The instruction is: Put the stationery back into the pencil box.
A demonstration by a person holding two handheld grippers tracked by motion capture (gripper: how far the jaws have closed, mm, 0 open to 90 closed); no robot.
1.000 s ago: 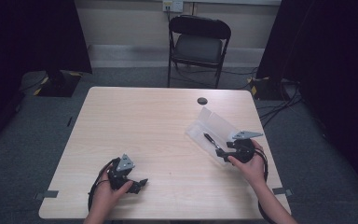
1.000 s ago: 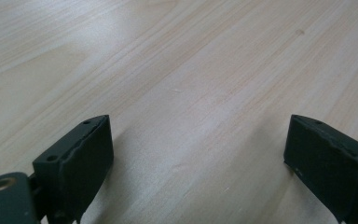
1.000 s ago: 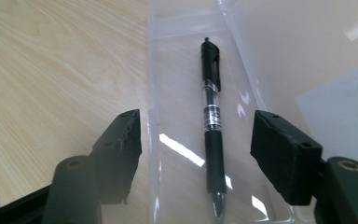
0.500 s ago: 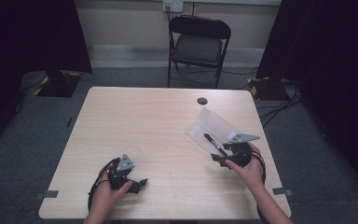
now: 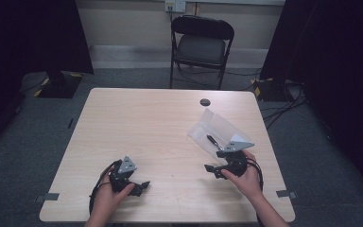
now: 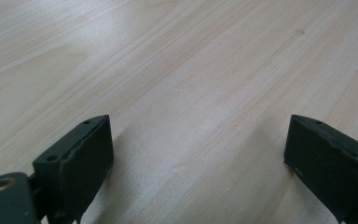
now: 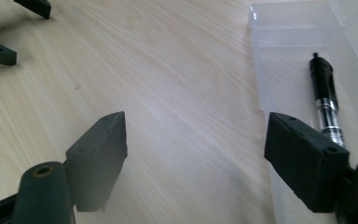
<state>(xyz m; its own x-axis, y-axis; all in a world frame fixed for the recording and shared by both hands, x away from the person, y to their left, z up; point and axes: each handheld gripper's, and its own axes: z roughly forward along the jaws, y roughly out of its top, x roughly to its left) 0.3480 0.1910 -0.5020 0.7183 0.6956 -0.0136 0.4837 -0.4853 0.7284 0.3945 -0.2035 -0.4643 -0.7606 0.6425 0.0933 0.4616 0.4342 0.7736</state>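
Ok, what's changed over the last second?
The right claw has drawn back from the clear plastic case toward the table's near edge, its jaws just opening, nothing between them. The black pen lies in the case. The left claw stayed put, open.

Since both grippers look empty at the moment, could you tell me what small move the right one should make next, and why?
Probably close the lid of the clear case. The pen already lies inside it, and the right gripper stands open beside it, its jaws having just been opening with nothing between them. The left gripper rests open on the table.
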